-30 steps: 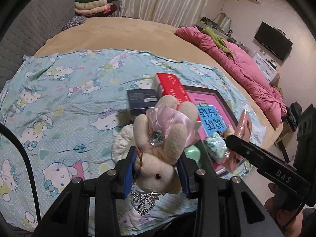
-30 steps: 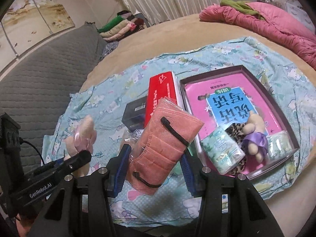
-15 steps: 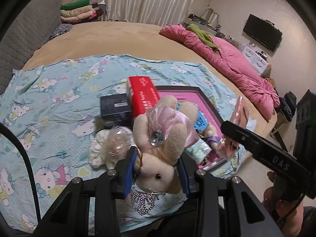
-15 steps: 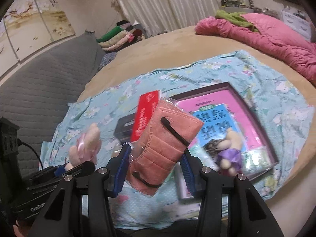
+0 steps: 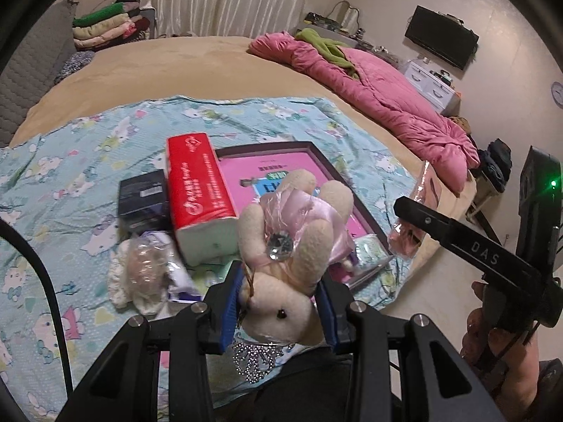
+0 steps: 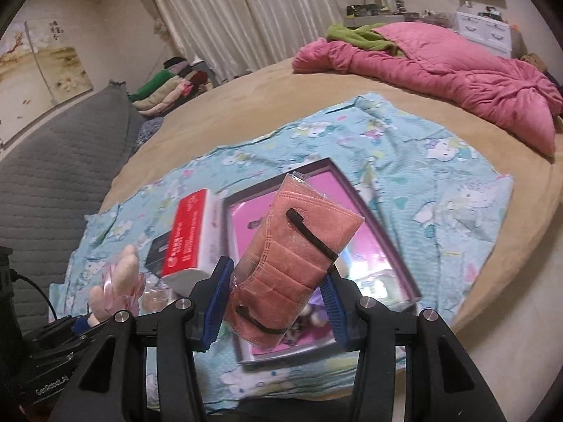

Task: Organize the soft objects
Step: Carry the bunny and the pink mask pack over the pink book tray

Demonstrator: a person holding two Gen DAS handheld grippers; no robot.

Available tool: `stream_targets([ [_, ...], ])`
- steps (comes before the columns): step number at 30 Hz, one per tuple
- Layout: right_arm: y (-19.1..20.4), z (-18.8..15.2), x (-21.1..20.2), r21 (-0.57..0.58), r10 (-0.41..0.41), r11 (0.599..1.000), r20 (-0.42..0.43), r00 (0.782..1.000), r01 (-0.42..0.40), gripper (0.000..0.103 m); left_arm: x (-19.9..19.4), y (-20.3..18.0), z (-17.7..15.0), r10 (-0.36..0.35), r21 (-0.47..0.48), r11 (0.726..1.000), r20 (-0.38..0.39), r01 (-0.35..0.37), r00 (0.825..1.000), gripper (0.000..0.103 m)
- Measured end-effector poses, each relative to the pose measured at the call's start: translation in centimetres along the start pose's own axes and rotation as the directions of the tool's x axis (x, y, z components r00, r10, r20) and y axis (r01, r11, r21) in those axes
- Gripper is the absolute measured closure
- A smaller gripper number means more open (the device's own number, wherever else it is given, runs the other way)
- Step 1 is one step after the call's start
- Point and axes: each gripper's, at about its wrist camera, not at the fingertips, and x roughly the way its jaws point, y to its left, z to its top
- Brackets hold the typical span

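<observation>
My left gripper [image 5: 279, 307] is shut on a cream plush bunny [image 5: 292, 246] with a pink satin bow and a crystal stud; its head sits between the blue pads. My right gripper [image 6: 274, 307] is shut on a salmon face mask in a clear wrapper [image 6: 293, 269]. Both hang over the near edge of a pink box lid [image 6: 355, 246] that lies on a cat-print blue sheet [image 5: 88, 147]. The lid holds a tissue pack [image 5: 369, 246] and a small plush, mostly hidden. The other gripper [image 5: 457, 242] shows at the right of the left wrist view.
A red tissue box [image 5: 198, 193] and a dark box [image 5: 142, 198] lie left of the lid. A wrapped white soft item [image 5: 140, 270] sits nearer. A pink quilt [image 6: 457, 74] is bunched at the bed's far right. Folded clothes [image 5: 102, 28] are stacked by the curtain.
Both grippers have swung to the right across the sheet, each keeping its hold. The box lid and red tissue box have shifted left in both views.
</observation>
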Motion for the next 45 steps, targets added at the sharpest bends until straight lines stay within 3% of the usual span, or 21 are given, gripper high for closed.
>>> stream_targets([
  [20,-2.6,-1.1,2.3,0.010,-0.044,0.999,-0.054,0.998,0.045,0.053,8.4,-3.5,-2.3,-0.042,0.071,0.996,-0.188,0.056,0.981,0.064],
  [31,-4.2,-1.4,3.6,0.018,-0.083,0.996,-0.087,0.993,0.085,0.053,11.4,-4.6,-2.5,-0.043,0.115,0.991,-0.242,0.073,0.969,0.064],
  [45,-5.1,-1.9,5.6,0.013,-0.110,0.994,-0.140,0.984,0.113,0.053,14.3,-3.7,-2.0,-0.048,0.094,0.993,-0.271,0.076,0.961,0.063],
])
